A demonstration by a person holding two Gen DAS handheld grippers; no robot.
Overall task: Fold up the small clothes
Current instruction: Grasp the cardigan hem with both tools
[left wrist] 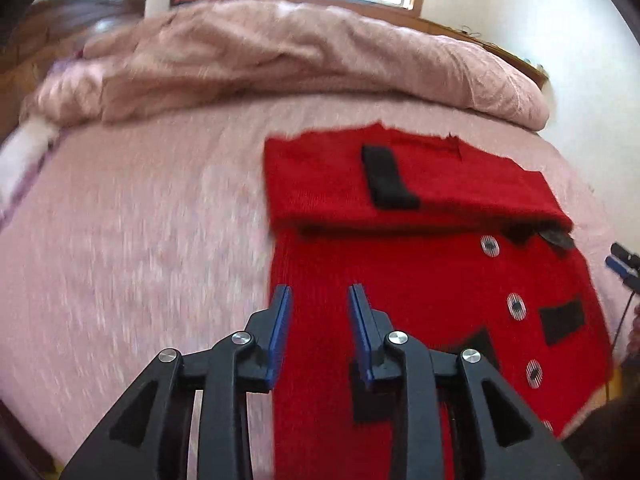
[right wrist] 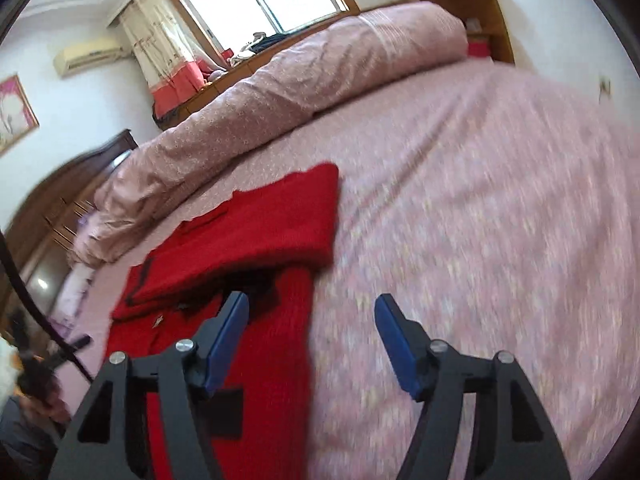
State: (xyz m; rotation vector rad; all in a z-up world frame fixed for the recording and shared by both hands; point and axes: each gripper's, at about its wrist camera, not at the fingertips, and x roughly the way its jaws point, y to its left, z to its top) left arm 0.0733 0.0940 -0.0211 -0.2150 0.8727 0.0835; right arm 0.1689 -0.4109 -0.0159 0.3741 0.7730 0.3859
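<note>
Two black grippers with blue finger pads hover over one red knitted cardigan with black patches and silver-rimmed buttons (left wrist: 420, 280), and the coming fold turns on how that garment runs from each tool. Nearest, the left gripper (left wrist: 320, 304) has its jaws parted by a moderate gap with nothing between them; red knit fills that gap and passes under its right finger, while its left finger (left wrist: 282, 320) sits about over the garment's left edge, just where red meets the pink patterned bedsheet (left wrist: 140, 240). The right gripper (right wrist: 310, 320) is spread wider, also gripping nothing; its left finger (right wrist: 230, 332) is over the knit, its right finger (right wrist: 394, 336) over bare sheet, so the cardigan's right edge falls between the two.

The cardigan's long axis runs straight away from both tools, hem end closest, lying flat on the sheet. Further out, its far portion is already doubled back as a thick flap (left wrist: 400, 184) across the body, ahead of the left gripper and ahead-left of the right one. Both arms look about equally near the close end, one at each side edge. Whether the pads touch the cloth cannot be told through the blur. Farthest, a rumpled pink quilt (left wrist: 300, 52) lies well beyond
</note>
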